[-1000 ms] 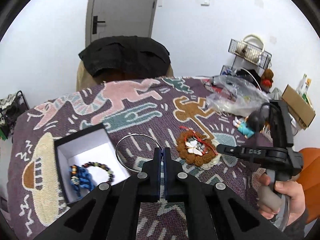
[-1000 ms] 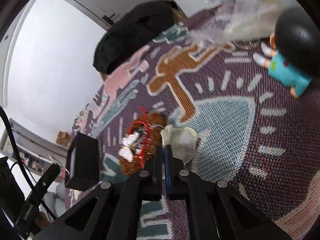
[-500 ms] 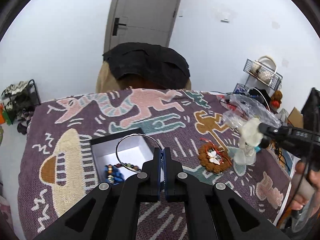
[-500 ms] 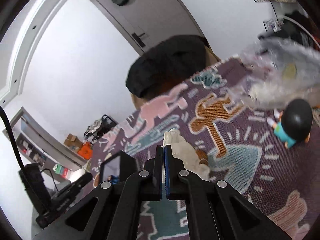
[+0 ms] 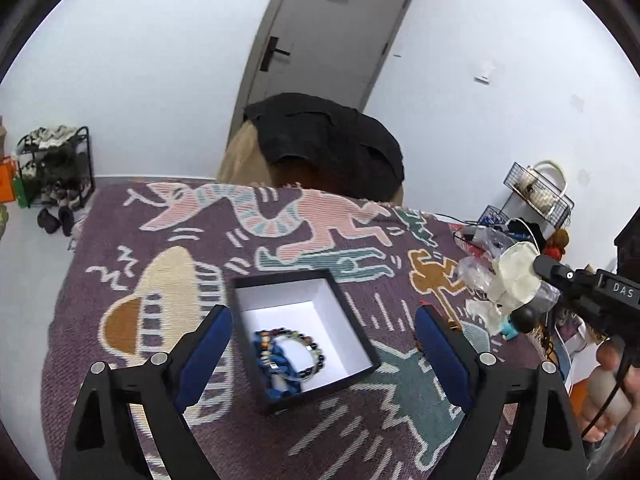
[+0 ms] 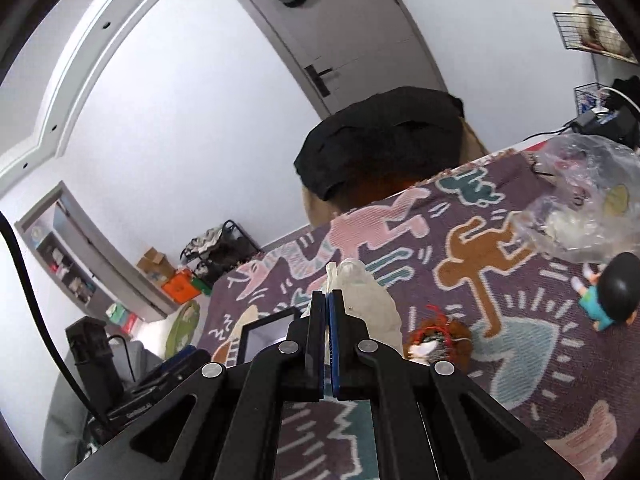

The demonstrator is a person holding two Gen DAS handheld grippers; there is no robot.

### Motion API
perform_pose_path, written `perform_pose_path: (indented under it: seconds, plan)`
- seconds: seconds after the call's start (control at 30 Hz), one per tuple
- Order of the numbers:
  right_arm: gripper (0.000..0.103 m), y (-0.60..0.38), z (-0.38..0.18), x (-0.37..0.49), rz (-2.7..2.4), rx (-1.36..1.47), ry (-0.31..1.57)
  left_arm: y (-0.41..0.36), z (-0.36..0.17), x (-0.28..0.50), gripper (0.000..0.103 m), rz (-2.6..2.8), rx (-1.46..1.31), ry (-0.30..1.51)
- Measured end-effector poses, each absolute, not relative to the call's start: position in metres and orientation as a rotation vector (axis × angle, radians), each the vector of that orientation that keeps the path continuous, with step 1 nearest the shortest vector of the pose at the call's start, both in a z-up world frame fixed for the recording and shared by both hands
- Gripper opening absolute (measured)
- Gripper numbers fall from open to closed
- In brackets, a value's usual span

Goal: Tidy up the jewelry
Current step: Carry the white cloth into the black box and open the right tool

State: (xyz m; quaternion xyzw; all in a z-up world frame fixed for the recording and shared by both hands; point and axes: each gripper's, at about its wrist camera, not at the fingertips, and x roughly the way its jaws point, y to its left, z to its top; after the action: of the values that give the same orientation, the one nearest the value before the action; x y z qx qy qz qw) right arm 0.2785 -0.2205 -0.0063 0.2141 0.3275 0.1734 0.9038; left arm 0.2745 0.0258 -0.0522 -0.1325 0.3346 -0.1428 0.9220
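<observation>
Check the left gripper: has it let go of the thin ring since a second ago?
Yes. The left gripper, shut on the ring before, now stands wide open above the black box, whose bracelets lie inside.

The left tongs point(image 5: 323, 328) gape wide apart, while the right tongs point(image 6: 328, 300) are pressed together, raised above the surface.
</observation>
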Motion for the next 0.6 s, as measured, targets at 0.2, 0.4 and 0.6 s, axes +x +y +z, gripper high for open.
perform_pose_path:
  seconds: [0.2,0.4,0.6]
  plan:
    - [0.003,-0.179,-0.008,0.29,0.419,0.41,0.705,0.063,-0.05,0.262,0.093,-0.237,-0.308,0.67]
    - [0.003,-0.13,-0.014,0.304,0.477,0.365,0.739,0.096,-0.052,0.252,0.093,-0.184,-0.334,0.664]
    - [0.004,-0.088,-0.026,0.316,0.505,0.323,0.796,0.124,-0.057,0.243,0.093,-0.15,-0.368,0.66]
